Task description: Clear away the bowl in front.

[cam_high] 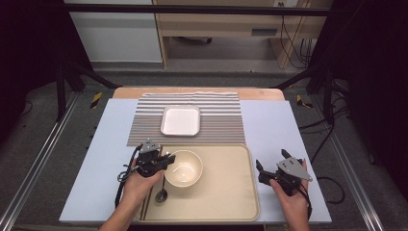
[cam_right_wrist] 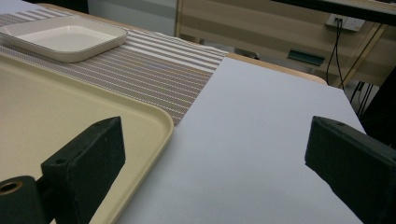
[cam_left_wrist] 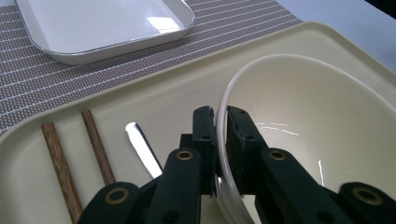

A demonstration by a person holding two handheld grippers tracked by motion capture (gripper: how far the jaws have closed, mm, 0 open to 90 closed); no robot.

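A cream bowl (cam_high: 185,168) sits at the left of a beige tray (cam_high: 231,192). My left gripper (cam_high: 168,158) is at the bowl's left rim. In the left gripper view its jaws (cam_left_wrist: 221,121) are shut on the thin rim of the bowl (cam_left_wrist: 317,116), one pad inside and one outside. To the right of the tray, over the pale blue mat, my right gripper (cam_high: 272,160) is open with nothing between its jaws (cam_right_wrist: 215,140).
A metal spoon (cam_high: 161,192) and wooden chopsticks (cam_high: 148,197) lie on the tray left of the bowl, under my left hand. A white square plate (cam_high: 180,120) rests on a striped placemat (cam_high: 221,120) behind the tray. The tray's corner (cam_right_wrist: 154,116) lies by the right gripper's left jaw.
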